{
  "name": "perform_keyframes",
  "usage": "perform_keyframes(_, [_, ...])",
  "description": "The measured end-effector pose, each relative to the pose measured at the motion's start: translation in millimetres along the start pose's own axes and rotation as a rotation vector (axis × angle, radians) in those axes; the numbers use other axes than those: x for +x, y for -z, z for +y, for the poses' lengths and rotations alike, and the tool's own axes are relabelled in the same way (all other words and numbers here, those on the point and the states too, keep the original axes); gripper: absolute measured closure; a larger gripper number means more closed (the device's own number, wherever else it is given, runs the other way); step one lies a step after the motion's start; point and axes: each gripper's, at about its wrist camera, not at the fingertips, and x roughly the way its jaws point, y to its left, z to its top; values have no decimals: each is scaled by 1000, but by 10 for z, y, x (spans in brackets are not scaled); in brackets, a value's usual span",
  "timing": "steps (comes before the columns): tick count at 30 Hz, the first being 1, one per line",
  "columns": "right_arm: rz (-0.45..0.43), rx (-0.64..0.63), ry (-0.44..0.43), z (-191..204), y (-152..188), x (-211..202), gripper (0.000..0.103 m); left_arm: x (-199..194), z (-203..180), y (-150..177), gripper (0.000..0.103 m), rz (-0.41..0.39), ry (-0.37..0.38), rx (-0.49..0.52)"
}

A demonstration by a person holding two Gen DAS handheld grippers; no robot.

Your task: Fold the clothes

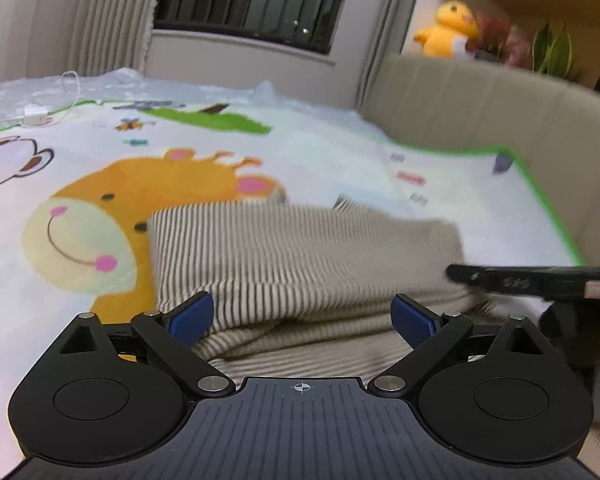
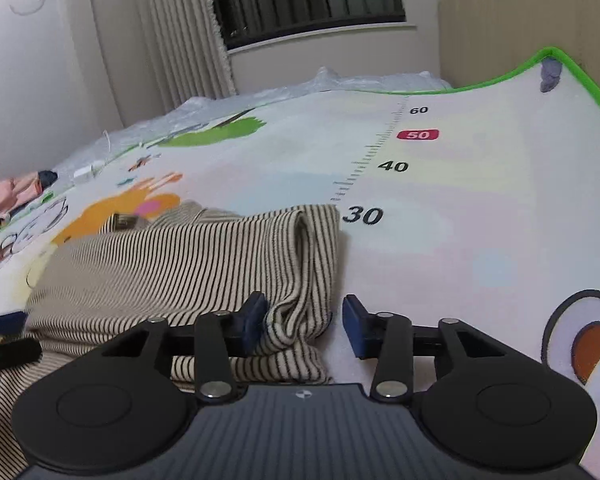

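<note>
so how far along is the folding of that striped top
The striped top already lies doubled over on the cartoon mat, its folded edge at the right. Nothing is gripped: the left tongs stand wide above it, and the right tongs are apart around a fold. Further folds look still due.

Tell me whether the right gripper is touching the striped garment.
Cannot tell. In the right wrist view the right gripper stands open around the striped garment's bunched edge; no plain contact or gap shows.

At the far side, a dark barred window (image 1: 248,4) sits in a pale wall, with a ribbed beige curtain (image 1: 100,16) on its left. A beige padded headboard (image 1: 480,108) stands on the right; a yellow plush duck (image 1: 446,30) sits behind it.
</note>
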Motion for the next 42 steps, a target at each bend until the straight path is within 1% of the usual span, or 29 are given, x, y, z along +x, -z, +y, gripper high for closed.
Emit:
perform_keyframes(3, [-21,-39,60,88,39,-12,46,11,10,56,3,-8,1,30])
perform_keyframes(5, [-40,-56,107,149,63,-14,32,25,-8,72,1,-10,-1,45])
perform_keyframes(8, [-64,-74,151,201,72,-34,28,32,-27,102,0,-18,-5,62])
perform_keyframes(11, [-81,-122,193,308,18,-98,27,27,-23,112,0,-23,-3,60])
perform_keyframes(13, [-117,-95,118,366,-44,-255,26,22,-28,114,0,-26,-6,63])
perform_keyframes(15, [-151,-66,41,423,-106,-411,20,17,-28,118,0,-30,-7,62])
perform_keyframes(16, [-155,-26,-26,428,-132,-464,17,15,-25,121,0,-32,-7,60])
perform_keyframes(17, [-151,5,-81,437,-150,-487,17,16,-21,120,0,-32,-5,58])
perform_keyframes(18, [-152,16,-110,455,-151,-494,17,18,-18,120,0,-31,-4,57])
perform_keyframes(19, [-153,6,-120,490,-146,-480,15,19,-19,119,0,-31,-4,57])
perform_keyframes(22, [-95,-32,-111,542,-67,-295,12,12,-16,119,0,-34,-1,55])
perform_keyframes(24, [-23,-37,-88,495,42,-94,11,8,-10,120,0,-35,3,50])
perform_keyframes(25, [-39,-64,-92,501,102,-62,3,8,-6,119,0,-35,5,48])
perform_keyframes(26, [-48,-90,-112,534,129,-66,0,6,-6,119,0,-36,6,48])
perform_keyframes(30, [-32,-181,-55,688,154,-33,0,13,-7,117,0,-34,4,49])
perform_keyframes(32, [-31,-189,-47,734,156,-61,0,14,-7,118,0,-34,3,49])
perform_keyframes(37, [-29,-183,-61,727,140,-53,0,4,-4,123,0,-36,5,47])
perform_keyframes(42, [-3,-232,-39,793,147,-31,0,3,-2,124,0,-36,6,46])
